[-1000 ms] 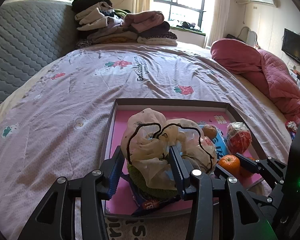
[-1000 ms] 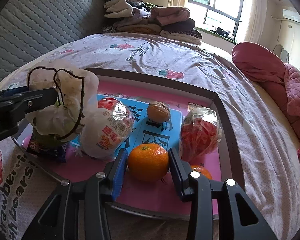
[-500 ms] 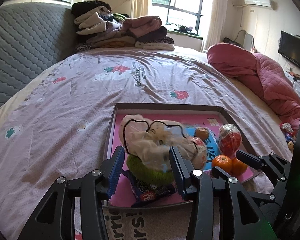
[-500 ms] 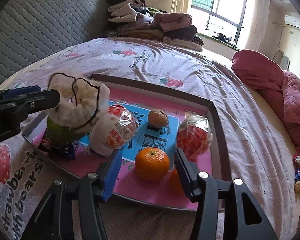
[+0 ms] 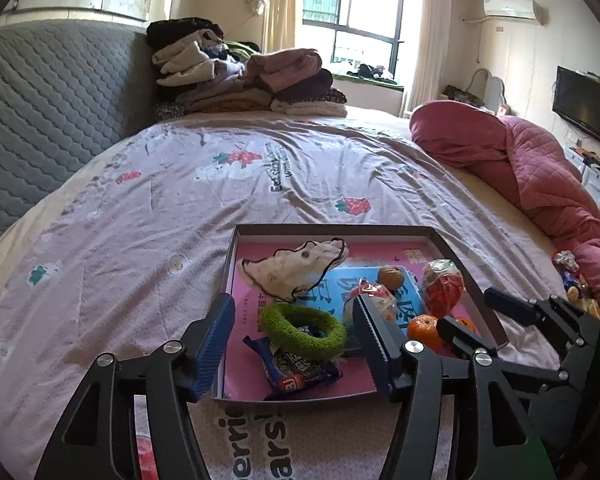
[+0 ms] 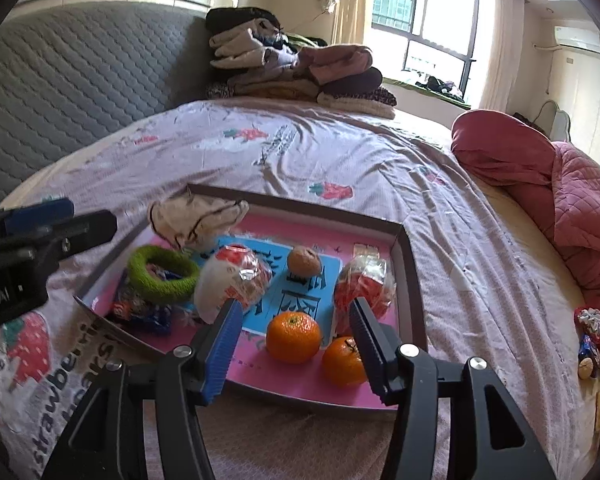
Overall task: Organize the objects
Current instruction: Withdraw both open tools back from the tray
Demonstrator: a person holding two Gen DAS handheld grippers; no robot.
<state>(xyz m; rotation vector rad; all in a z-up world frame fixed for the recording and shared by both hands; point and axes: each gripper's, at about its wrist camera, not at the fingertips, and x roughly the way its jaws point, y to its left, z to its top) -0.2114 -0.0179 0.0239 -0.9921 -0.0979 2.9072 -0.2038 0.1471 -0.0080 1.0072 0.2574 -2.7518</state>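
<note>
Both claws empty, jaws opening — left gripper [image 5: 296, 344] above the tray [image 5: 332, 231] near-left corner, right gripper [image 6: 296, 344] over its near edge. Tangerine [image 6: 294, 336] sits free there; cloth pouch [image 5: 296, 268] lies far-left — I read both as placed.

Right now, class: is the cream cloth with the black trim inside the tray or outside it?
Inside. The cream cloth lies crumpled in the tray's far left corner, within its rim, beyond the green ring.
</note>
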